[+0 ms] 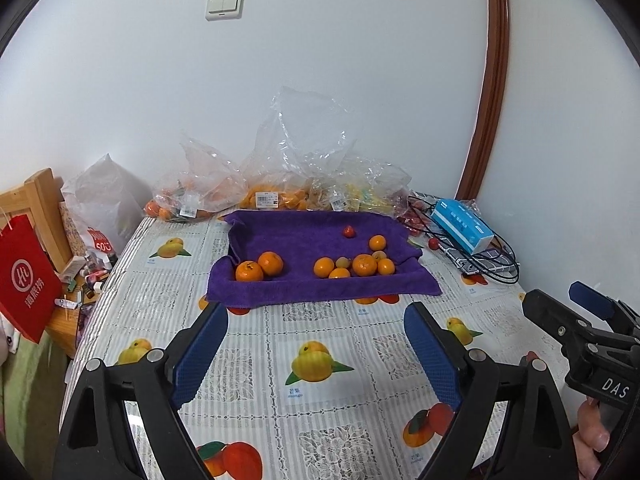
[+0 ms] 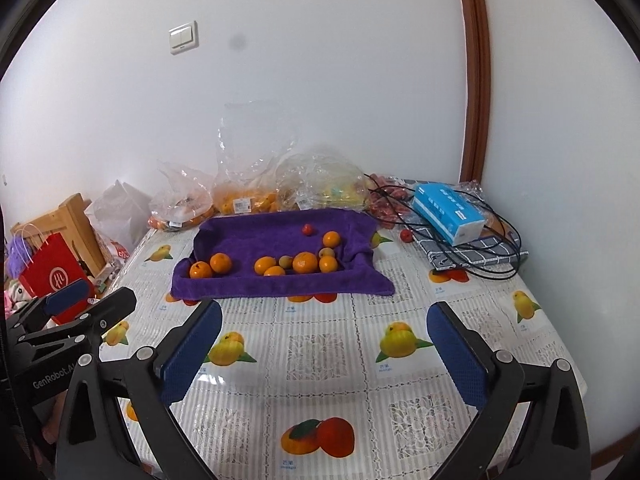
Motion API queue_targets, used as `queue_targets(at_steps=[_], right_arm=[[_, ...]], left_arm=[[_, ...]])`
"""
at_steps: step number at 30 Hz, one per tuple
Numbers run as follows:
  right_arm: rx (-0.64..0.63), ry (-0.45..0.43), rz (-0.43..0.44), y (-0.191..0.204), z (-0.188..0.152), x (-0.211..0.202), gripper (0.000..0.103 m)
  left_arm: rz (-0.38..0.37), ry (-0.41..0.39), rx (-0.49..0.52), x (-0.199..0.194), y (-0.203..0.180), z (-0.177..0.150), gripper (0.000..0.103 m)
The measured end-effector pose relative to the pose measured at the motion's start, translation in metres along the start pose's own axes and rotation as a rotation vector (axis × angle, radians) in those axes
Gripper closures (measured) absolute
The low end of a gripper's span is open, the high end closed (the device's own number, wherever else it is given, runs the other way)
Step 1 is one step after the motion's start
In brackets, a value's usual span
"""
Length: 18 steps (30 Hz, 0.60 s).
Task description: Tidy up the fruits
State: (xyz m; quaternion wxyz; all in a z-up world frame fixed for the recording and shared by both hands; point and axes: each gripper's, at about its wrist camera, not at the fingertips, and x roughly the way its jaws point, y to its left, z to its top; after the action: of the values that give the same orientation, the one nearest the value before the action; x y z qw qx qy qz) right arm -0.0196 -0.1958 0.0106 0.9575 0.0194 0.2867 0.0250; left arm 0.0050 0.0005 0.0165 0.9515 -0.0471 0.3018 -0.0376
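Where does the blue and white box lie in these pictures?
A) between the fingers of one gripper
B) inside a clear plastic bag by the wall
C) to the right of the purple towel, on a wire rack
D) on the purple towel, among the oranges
C: the blue and white box rests on the black wire rack, to the right of the purple towel.

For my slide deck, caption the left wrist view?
Open left gripper hovers over the fruit-print tablecloth, facing a purple towel holding oranges before bagged fruit.
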Motion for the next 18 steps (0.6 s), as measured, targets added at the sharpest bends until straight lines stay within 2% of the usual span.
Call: queue_targets(at_steps=[18], right_arm=[[-0.009, -0.002, 0.002, 0.0040, -0.0023, -0.0041, 0.002]], left_arm=[[-0.009, -0.007, -0.004, -0.0040, 0.0014, -0.0016, 0.013]])
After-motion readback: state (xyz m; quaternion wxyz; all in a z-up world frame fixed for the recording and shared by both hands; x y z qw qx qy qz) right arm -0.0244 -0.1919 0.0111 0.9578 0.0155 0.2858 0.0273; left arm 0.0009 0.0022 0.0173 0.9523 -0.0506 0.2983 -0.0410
